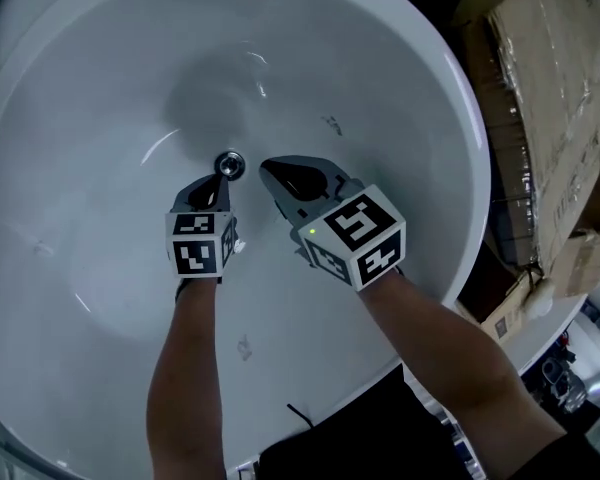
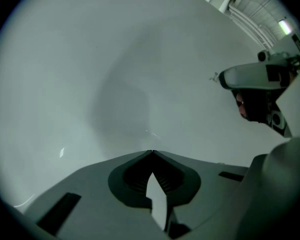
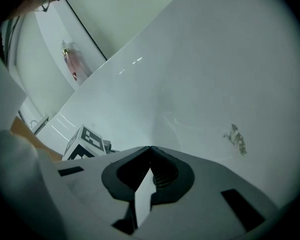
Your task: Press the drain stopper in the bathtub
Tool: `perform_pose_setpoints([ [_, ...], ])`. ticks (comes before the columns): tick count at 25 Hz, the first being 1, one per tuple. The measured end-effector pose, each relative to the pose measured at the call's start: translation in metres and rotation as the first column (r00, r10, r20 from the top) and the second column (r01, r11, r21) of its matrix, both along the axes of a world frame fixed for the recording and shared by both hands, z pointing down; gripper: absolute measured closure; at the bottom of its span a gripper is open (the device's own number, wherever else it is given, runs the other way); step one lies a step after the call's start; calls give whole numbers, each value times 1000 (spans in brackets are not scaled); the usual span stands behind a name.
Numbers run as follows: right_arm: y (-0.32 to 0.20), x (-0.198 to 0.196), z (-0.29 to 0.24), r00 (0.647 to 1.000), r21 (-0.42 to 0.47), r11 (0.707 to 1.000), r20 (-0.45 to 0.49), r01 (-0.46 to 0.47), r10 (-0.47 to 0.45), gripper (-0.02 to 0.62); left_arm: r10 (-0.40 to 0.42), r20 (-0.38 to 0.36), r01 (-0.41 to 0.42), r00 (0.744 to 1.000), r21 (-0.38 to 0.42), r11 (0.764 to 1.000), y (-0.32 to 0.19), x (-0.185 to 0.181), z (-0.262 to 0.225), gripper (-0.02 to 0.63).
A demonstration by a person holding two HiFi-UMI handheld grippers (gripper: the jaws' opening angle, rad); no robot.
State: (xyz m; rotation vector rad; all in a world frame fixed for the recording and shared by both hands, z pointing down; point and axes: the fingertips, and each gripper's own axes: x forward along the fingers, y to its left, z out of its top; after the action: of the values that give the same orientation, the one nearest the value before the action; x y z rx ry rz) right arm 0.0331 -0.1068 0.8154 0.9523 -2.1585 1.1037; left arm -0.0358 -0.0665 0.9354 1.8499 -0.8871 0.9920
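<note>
- The step in hand looks like the approach to the press: the left gripper (image 1: 216, 180) is held with its tip right at the near edge of the drain stopper (image 1: 230, 164). The head view cannot settle whether they touch.
- The next move probably calls for the tip to be centred over the stopper's cap, then pushed straight down along the gripper's own line. A skewed push could slide off the rounded metal.
- The left gripper's jaws are pressed together, tips meeting in a point, with nothing between them. In the left gripper view only bare white tub floor shows ahead of the tip, and the stopper lies out of sight beneath the jaws.
- The right gripper (image 1: 271, 172) hangs just to the right of the left one, its jaws likewise closed tip to tip and holding nothing. It touches nothing that can be seen, and its tip points just right of the stopper.
- From the right gripper's own view, the left gripper's marker cube (image 3: 86, 141) sits close on its left.
- The stopper, a small round chrome piece, sits at the bottom of the bathtub (image 1: 410, 78), directly ahead of both tips.
- Farther ahead of the right gripper, a small dark scuff (image 3: 236, 138) marks the tub wall.
- Beyond the rim to the right of the right gripper lie cardboard boxes (image 1: 555, 88).
</note>
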Motion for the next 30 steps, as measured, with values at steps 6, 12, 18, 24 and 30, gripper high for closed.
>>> perform_pose_setpoints([
  [6, 19, 0, 43, 997, -57, 998, -76, -11, 6, 581, -29, 15, 29, 999, -20, 999, 6, 13, 41, 594],
  [12, 5, -5, 43, 998, -34, 999, -53, -33, 31, 581, 13, 40, -12, 999, -40, 999, 7, 20, 67, 594],
  [18, 1, 12, 53, 988, -44, 995, -127, -93, 87, 581, 67, 83, -60, 994, -90, 994, 13, 16, 93, 594],
  [24, -7, 10, 44, 987, -12, 994, -123, -104, 102, 581, 99, 98, -88, 990, -117, 989, 19, 9, 106, 594],
  [30, -8, 8, 42, 988, -16, 993, -110, -115, 113, 581, 150, 98, -135, 984, -146, 980, 19, 9, 108, 594],
])
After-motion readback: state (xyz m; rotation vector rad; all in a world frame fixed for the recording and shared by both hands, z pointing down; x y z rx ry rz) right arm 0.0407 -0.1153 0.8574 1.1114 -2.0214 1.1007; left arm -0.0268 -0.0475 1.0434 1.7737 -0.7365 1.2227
